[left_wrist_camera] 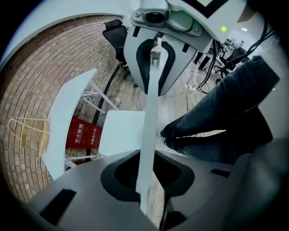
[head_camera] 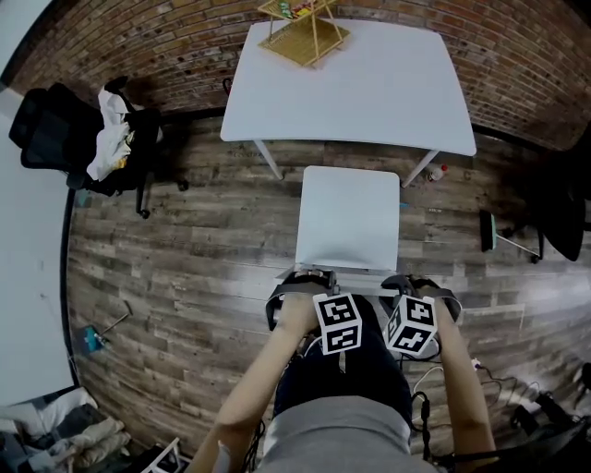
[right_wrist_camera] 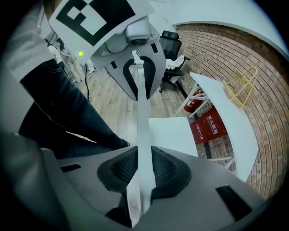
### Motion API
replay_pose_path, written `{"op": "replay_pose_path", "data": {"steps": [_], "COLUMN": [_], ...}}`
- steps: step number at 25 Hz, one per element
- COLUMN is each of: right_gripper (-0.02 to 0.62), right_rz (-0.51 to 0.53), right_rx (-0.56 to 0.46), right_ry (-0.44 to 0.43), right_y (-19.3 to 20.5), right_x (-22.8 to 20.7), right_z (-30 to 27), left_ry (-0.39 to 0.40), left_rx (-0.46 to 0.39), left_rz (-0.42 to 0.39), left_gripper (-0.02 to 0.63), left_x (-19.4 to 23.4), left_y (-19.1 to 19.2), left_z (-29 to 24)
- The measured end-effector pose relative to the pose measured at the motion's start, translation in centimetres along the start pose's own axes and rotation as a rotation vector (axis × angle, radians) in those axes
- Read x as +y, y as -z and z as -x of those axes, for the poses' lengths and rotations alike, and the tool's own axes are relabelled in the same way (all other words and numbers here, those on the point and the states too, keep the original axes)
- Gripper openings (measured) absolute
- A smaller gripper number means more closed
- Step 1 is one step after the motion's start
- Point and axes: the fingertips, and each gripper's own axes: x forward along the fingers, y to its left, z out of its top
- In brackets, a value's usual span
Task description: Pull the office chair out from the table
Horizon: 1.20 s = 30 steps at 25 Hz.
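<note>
Head view, looking steeply down. The white chair (head_camera: 349,222) stands on the wood-plank floor (head_camera: 203,268), at 6 o'clock from the white table (head_camera: 369,92). Its seat lies clear of the tabletop and just beside the table's near edge.

The left gripper (head_camera: 300,282) and the right gripper (head_camera: 420,286) sit side by side at the chair's 6 o'clock edge, each carrying a marker cube. In the left gripper view, the thin white backrest (left_wrist_camera: 151,126) runs edge-on between the two dark pads, which are clamped against it. The right gripper view shows the same arrangement: both pads are pressed onto the backrest edge.

A wooden rack (head_camera: 305,28) rests on the far part of the table, at 12 o'clock. A black office chair (head_camera: 55,129) draped with a pale cloth (head_camera: 111,139) stands well apart at 10 o'clock from the white chair.

A red box (right_wrist_camera: 210,126) with white lettering sits below the table against the brick wall (head_camera: 138,46). The person's legs (left_wrist_camera: 226,117), in dark jeans, stand just behind the backrest.
</note>
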Motion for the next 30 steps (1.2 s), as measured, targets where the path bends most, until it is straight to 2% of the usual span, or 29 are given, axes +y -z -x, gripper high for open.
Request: {"op": "replay_pose_path", "data": {"steps": [7, 14, 23, 27, 30], "right_gripper": [0.084, 0.086, 0.095, 0.121, 0.132], "right_rz": [-0.008, 0.010, 0.036, 0.001, -0.070], "right_rx": [0.000, -0.016, -0.042, -0.096, -0.182], "right_ry": [0.006, 0.026, 0.076, 0.085, 0.062], "right_y": [0.0, 0.1, 0.0, -0.6, -1.9], "right_x": [1.7, 2.2, 2.1, 2.0, 1.9], "right_z": [0.3, 0.3, 0.1, 0.5, 1.3], "left_ry": [0.010, 0.025, -0.038, -0.071, -0.084], "left_rx": [0.002, -0.014, -0.083, -0.088, -0.087], "left_rz": [-0.027, -0.008, 0.029, 0.034, 0.059], "left_gripper": [0.087, 0.089, 0.103, 0.109, 0.109], "left_x": [-1.7, -2.2, -2.0, -2.0, -1.9], "left_y": [0.2, 0.2, 0.2, 0.2, 0.3], "left_z": [0.4, 0.3, 0.1, 0.2, 0.5]}}
